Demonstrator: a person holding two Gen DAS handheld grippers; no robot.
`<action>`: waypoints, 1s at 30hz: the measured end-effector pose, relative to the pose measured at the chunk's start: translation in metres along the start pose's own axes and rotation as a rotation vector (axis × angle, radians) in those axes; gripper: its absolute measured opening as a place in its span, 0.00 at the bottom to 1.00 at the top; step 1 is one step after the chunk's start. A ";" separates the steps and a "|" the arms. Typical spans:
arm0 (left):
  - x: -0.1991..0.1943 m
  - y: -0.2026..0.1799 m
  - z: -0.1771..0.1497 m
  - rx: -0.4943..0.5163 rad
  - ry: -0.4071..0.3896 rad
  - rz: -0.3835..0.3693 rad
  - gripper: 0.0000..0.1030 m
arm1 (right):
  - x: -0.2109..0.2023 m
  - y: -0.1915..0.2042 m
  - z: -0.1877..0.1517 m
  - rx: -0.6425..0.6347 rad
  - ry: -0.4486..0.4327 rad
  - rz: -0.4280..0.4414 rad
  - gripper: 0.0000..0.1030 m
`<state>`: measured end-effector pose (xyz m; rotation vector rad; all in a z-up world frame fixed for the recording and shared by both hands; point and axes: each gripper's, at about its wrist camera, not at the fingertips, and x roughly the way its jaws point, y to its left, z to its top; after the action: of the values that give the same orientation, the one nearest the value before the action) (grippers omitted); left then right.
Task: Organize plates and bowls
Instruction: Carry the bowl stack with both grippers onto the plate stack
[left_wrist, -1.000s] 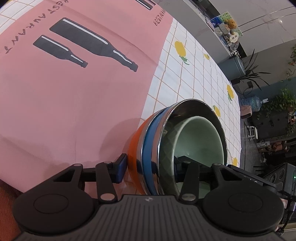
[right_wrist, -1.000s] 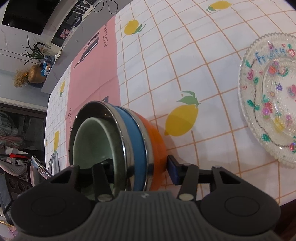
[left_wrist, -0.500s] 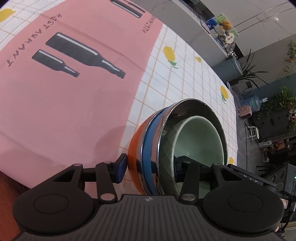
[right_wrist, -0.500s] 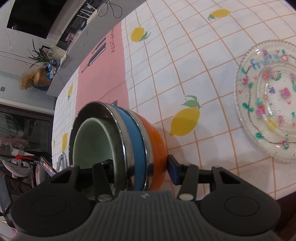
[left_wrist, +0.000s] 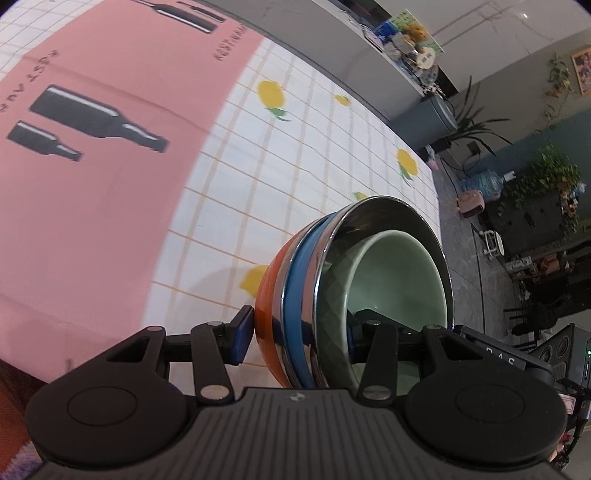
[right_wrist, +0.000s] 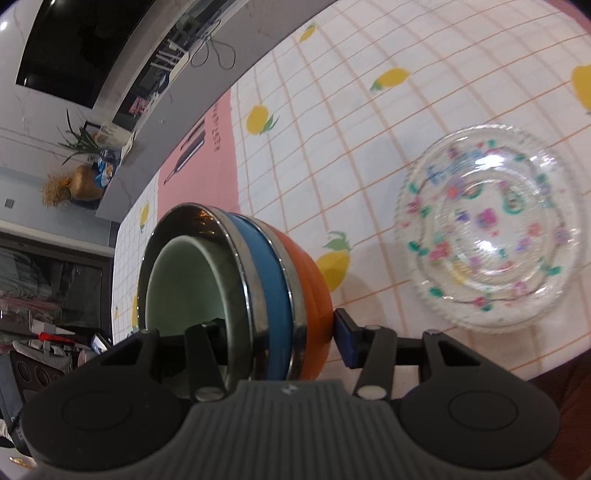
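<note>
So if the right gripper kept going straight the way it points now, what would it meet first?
Nothing new before the tablecloth, probably: the right gripper is already clamped on the nested bowl stack, and ahead lies only bare cloth. The glass plate sits off to the right. Depth is unclear.

Orange bowl (left_wrist: 266, 295), blue bowl (left_wrist: 301, 280), lemon-print grid tablecloth (left_wrist: 295, 155)

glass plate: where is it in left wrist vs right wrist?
Left wrist: not in it.
Right wrist: glass plate at right, on the tablecloth, apart from the bowl stack.
Shared landmark: the bowl stack, gripped in both views.
</note>
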<state>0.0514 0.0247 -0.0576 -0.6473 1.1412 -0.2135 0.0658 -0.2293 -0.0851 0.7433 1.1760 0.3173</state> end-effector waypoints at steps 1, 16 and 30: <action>0.002 -0.005 0.000 0.007 0.001 -0.003 0.51 | -0.004 -0.003 0.002 0.003 -0.007 -0.001 0.47; 0.057 -0.081 -0.006 0.100 0.083 -0.061 0.51 | -0.073 -0.059 0.030 0.069 -0.100 -0.037 0.47; 0.112 -0.096 -0.010 0.082 0.163 -0.019 0.51 | -0.071 -0.118 0.063 0.130 -0.067 -0.075 0.47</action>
<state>0.1054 -0.1089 -0.0911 -0.5765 1.2756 -0.3325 0.0788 -0.3792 -0.1017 0.8150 1.1658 0.1526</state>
